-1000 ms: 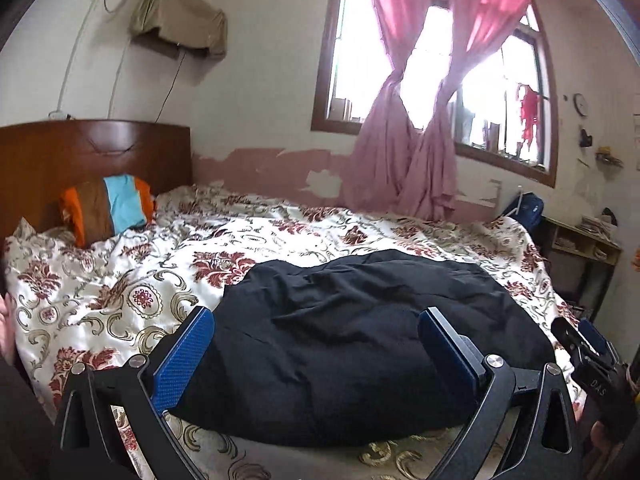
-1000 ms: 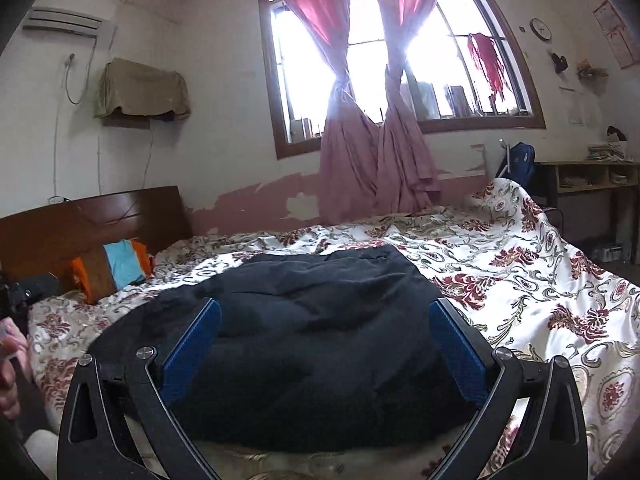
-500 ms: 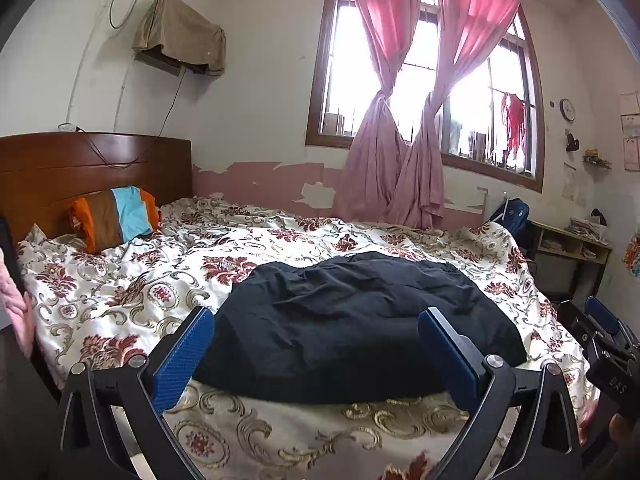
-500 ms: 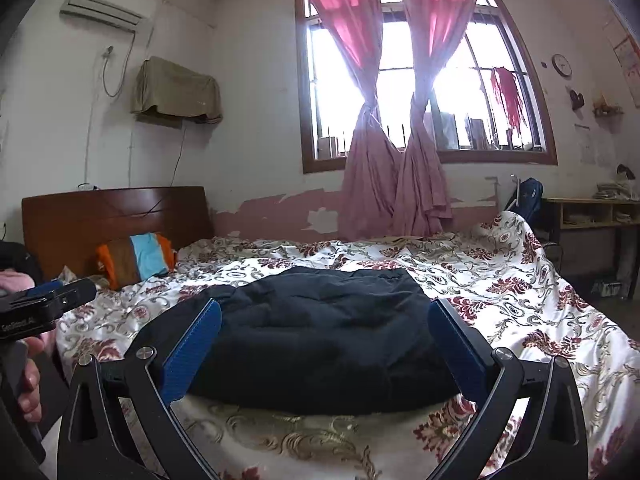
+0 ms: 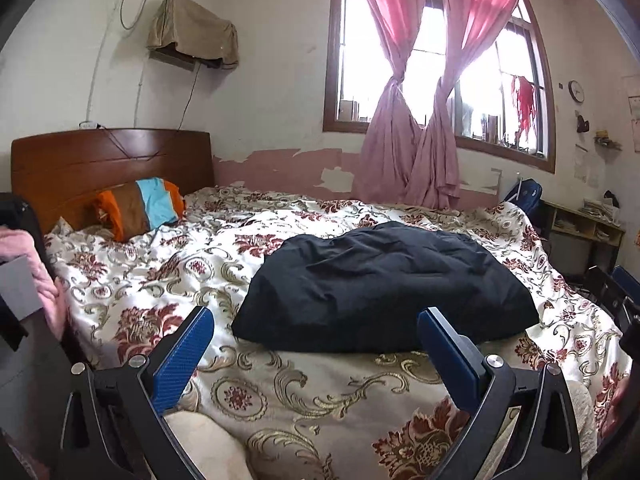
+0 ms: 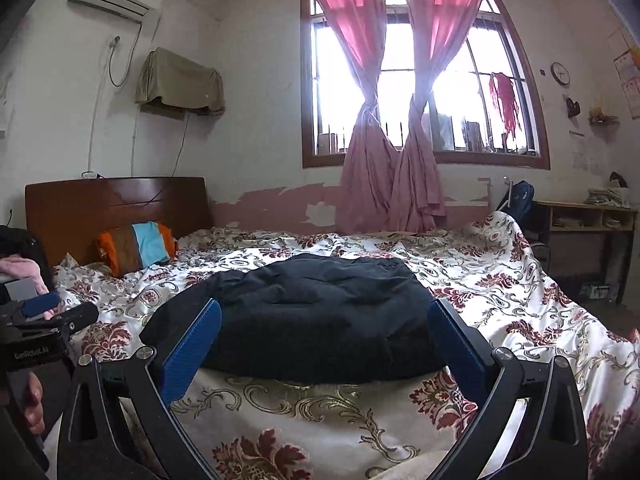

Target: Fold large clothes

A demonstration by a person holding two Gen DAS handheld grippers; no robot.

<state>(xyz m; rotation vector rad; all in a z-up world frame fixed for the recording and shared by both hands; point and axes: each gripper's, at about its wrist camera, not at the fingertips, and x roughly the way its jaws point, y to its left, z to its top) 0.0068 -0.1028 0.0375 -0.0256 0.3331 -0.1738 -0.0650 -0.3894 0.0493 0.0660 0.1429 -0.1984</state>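
The left gripper (image 5: 316,354) and the right gripper (image 6: 326,340) are both held low and level with their blue fingers (image 5: 182,360) spread wide apart, holding nothing.

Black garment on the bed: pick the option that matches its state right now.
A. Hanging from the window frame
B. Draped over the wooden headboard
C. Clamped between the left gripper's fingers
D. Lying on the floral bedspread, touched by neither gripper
D: the black garment lies in a compact bundle on the floral bedspread, while the left gripper and right gripper are both open, short of it.
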